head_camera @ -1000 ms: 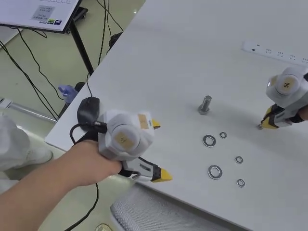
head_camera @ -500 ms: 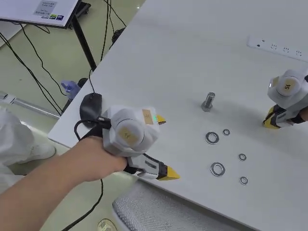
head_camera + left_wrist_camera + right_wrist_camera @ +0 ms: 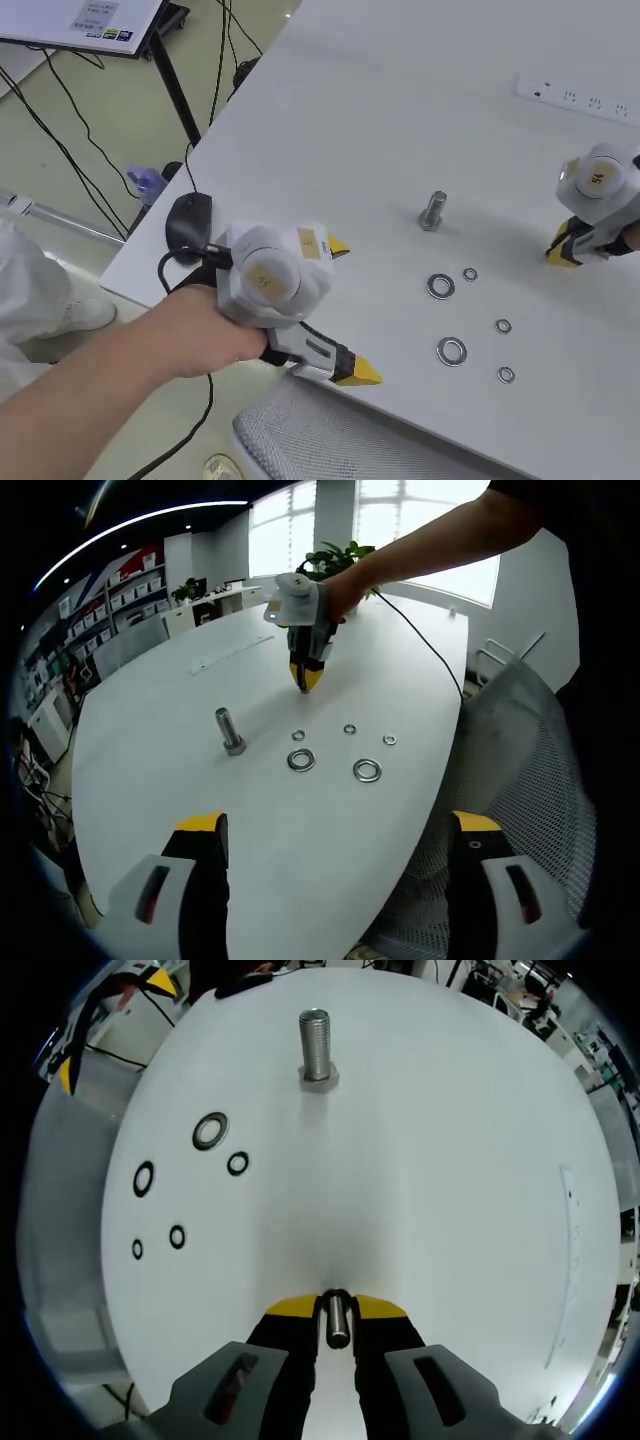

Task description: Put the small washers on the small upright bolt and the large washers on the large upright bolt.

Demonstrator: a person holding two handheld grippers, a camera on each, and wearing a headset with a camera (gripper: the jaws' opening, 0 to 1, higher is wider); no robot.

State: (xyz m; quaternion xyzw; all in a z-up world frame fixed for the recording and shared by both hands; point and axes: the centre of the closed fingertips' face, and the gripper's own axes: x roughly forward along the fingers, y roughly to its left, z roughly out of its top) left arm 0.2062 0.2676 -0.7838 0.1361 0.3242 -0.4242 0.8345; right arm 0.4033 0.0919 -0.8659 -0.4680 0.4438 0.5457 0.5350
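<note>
Five washers lie flat and loose on the white table (image 3: 400,120). Two are large washers (image 3: 440,286), one nearer the table edge than the other. Three are small washers (image 3: 470,274), set apart from one another on the right gripper's side of the large ones.

Handling (judged): thin steel rings, so light, stiff and not fragile. They are likely to skate on the smooth top and sit too flat for a plain top-down pinch. The best hold is probably across the outer rim, jaw tips pressed to the table on either side; the small ones leave little margin.

The large bolt (image 3: 432,211) stands upright on its head, thread up, just beyond the washers and touching none of them.

The small bolt (image 3: 338,1322) is not free-standing. It is pinched between the closed jaws of the right gripper (image 3: 562,252), whose tips are low at the table, well apart from the large bolt. I cannot tell whether the bolt stands upright or already touches the surface.

The left gripper (image 3: 349,309) hovers over the near table edge with its jaws spread wide and nothing between them, pointing toward the washers.

No washer is on either bolt yet. A power strip (image 3: 580,100) lies at the far side, and a mesh chair (image 3: 330,440) sits below the near edge.
</note>
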